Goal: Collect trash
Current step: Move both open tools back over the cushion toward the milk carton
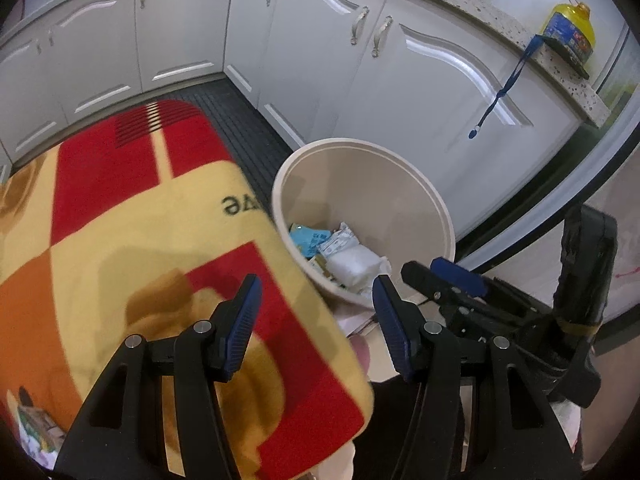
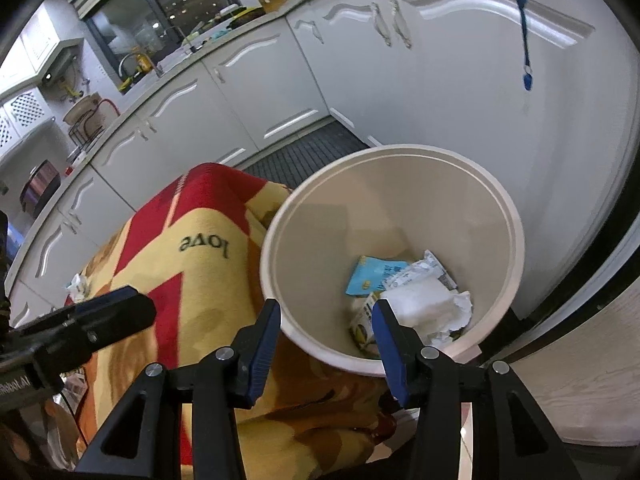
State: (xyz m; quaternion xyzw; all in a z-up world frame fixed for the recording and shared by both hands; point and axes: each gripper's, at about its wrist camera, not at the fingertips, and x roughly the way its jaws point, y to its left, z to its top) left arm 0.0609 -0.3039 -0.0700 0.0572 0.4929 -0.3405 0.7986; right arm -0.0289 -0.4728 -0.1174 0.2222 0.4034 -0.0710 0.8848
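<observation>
Both grippers, left gripper (image 1: 316, 320) and right gripper (image 2: 326, 338), part-open, empty, above bin (image 2: 516, 216) rim beside blanket (image 1: 120, 220) edge.

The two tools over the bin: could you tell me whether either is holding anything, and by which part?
Nothing is held. The left tool and right tool both stand open and empty above the bin; the wrappers lie inside it.

I see a red and yellow blanket (image 1: 132, 248) draped over something, white cabinet doors (image 1: 180, 28) behind it, dark ribbed flooring (image 1: 248, 120) at their base, a yellow bottle (image 1: 570, 32) on the speckled table (image 1: 500, 12), a blue lanyard (image 1: 504, 88) dangling.
</observation>
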